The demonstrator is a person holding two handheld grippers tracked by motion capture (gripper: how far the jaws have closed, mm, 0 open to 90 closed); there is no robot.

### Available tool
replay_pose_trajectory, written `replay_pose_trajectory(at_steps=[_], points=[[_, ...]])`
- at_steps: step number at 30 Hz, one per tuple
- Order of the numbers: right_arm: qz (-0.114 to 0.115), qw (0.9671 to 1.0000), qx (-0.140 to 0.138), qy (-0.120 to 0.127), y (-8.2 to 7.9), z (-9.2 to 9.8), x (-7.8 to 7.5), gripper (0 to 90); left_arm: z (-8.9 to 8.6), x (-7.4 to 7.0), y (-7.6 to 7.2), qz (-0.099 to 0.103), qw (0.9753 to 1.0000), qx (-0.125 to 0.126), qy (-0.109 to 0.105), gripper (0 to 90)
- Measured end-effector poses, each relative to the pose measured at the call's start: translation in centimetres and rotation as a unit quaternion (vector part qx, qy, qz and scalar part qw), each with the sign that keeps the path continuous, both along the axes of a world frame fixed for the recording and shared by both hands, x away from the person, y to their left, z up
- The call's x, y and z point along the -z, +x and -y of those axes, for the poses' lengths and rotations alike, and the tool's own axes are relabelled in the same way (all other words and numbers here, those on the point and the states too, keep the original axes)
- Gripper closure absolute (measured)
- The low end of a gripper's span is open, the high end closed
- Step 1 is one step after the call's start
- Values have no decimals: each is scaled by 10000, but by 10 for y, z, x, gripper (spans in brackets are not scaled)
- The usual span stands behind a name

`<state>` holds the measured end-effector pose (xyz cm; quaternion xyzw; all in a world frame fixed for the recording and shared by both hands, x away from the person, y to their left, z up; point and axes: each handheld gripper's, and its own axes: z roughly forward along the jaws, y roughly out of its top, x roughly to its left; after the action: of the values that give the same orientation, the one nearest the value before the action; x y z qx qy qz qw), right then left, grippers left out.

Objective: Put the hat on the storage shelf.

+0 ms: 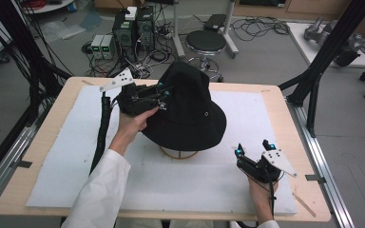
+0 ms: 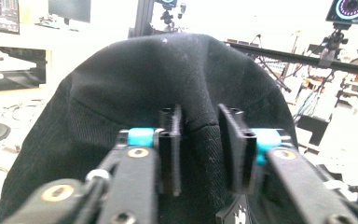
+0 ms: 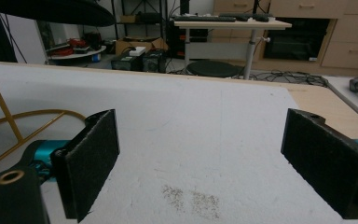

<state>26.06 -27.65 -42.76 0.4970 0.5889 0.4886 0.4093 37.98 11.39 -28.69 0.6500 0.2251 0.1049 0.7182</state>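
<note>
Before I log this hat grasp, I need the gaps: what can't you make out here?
- High view: the gold wire stand is mostly covered by the black hat.
- Left gripper view: whether the left tool pinches fabric; the hat's dark cloth hides contact.
- Right gripper view: the hat brim is cut off by the top edge.

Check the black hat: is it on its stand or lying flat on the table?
On its stand. The black hat sits raised above the white mat, with the gold wire stand showing beneath its brim. The left gripper is at its crown.

High view: dim, soft, slightly grainy.
Left gripper view: background blown out white; black hat (image 2: 168, 88) keeps little detail, near jaws blurred.
Right gripper view: even light, perhaps from overhead; table (image 3: 205, 140) pale.
</note>
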Motion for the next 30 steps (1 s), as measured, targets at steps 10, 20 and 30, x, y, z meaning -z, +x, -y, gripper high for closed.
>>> replay_pose_trajectory(at_steps=[10, 20, 30], points=[[18, 10000, 15, 24, -1, 0, 0, 105, -8, -3, -6, 172, 9987, -446, -150, 414], [29, 10000, 41, -3, -1, 0, -1, 105, -24, -13, -13, 180, 9950, -969, -178, 245], [34, 10000, 19, 13, -2, 0, -1, 105, -54, -15, -26, 229, 9844, -1744, -57, 200]])
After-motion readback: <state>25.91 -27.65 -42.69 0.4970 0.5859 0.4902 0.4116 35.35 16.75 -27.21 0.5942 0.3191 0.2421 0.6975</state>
